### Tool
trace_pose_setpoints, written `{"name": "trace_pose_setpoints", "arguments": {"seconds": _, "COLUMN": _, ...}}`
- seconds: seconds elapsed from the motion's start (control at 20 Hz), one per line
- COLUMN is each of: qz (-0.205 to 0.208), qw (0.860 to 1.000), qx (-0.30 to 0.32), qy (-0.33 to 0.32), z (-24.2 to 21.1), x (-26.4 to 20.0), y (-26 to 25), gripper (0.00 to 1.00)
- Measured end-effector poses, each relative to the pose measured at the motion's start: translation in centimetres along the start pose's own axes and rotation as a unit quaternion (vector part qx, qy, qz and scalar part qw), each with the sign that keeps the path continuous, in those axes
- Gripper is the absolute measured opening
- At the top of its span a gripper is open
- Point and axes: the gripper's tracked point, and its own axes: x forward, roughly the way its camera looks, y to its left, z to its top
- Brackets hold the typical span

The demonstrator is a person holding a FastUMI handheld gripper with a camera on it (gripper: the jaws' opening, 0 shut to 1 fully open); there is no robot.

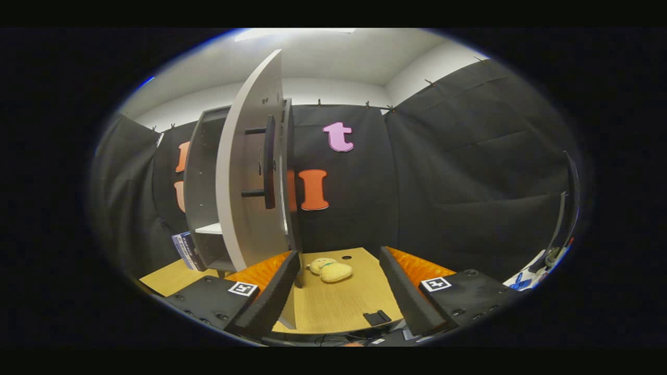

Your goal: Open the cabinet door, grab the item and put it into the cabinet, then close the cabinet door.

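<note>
Lying on the light wooden tabletop [333, 307], the small yellow plush toy [330, 270] rests just ahead of the gripper [340, 291], in the gap its two fingers frame and slightly toward the left one. The gripper is released, fingers spread wide and touching nothing. The toy's long axis runs roughly crosswise to the fingers, its head end to the left and nearest the tall grey cabinet [206, 192]. Taking the toy as the landmark: the cabinet's curved grey door [250, 172], with its dark bar handle [269, 161], stands swung open up and to the left of it, its lower edge close beside the toy. The white shelf [209, 228] shows farther left. The door looks open already, so grabbing the toy is likely next: a short, straight advance.
</note>
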Motion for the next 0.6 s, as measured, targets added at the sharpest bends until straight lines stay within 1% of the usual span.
{"name": "trace_pose_setpoints", "arguments": {"seconds": 0.3, "qz": 0.012, "qw": 1.0, "qx": 0.011, "qy": 0.006, "z": 0.2, "x": 2.6, "y": 0.1, "gripper": 0.98}}
{"name": "trace_pose_setpoints", "arguments": {"seconds": 0.45, "qz": 0.024, "qw": 1.0, "qx": 0.009, "qy": 0.006, "z": 0.3, "x": 2.7, "y": 0.9, "gripper": 0.98}}
{"name": "trace_pose_setpoints", "arguments": {"seconds": 0.6, "qz": 0.036, "qw": 0.999, "qx": 0.005, "qy": 0.008, "z": 0.4, "x": 3.6, "y": 3.1, "gripper": 0.98}}
